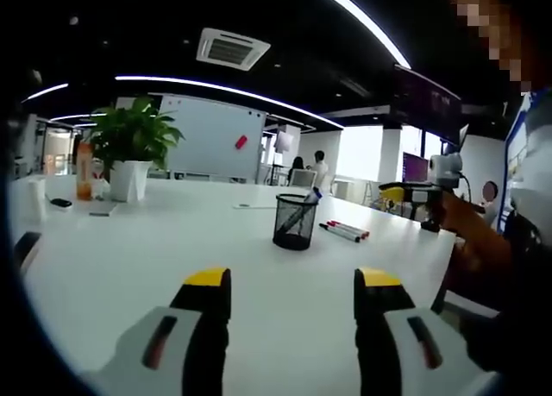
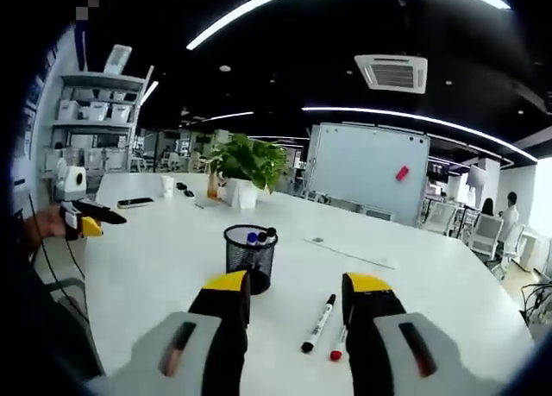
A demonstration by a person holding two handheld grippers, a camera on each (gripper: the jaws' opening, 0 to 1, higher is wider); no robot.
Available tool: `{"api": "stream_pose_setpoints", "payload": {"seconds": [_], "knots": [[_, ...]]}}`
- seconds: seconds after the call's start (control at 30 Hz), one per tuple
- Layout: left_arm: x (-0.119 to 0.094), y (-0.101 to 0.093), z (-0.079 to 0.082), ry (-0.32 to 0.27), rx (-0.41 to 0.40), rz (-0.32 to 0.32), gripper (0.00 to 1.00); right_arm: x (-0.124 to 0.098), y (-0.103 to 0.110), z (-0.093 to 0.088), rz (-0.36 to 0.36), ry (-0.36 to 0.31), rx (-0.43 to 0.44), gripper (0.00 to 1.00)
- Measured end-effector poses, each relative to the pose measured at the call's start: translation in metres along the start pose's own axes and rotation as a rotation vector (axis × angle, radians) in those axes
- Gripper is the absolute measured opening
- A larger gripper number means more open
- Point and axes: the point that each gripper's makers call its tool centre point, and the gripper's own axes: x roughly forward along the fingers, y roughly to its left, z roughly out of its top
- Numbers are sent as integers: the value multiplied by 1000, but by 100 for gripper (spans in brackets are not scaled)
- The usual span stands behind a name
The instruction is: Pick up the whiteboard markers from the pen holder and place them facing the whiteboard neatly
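Your left tongs (image 1: 293, 294): jaws spread apart, nothing between them, hovering over the white tabletop (image 1: 129, 258). Your right tongs (image 2: 296, 297): jaws likewise parted and empty. Black mesh pen holder (image 2: 250, 256): upright on the tabletop just beyond your right tongs, with markers (image 2: 260, 237) standing inside, blue and black caps showing. Two markers on the tabletop between your right jaws: a black-capped marker (image 2: 318, 323) and a red-capped marker (image 2: 336, 349) beside it. Whiteboard (image 2: 373, 169): across the room, behind a potted plant (image 2: 246, 167).
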Motion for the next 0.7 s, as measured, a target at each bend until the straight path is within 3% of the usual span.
{"api": "stream_pose_setpoints", "payload": {"seconds": [0.43,0.7], "knots": [[-1,1,-3,5,0,6,57,9,11,22,41,3,-54,42],[-3,4,-4,3,-5,13,57,16,11,28,49,20,-7,44]]}}
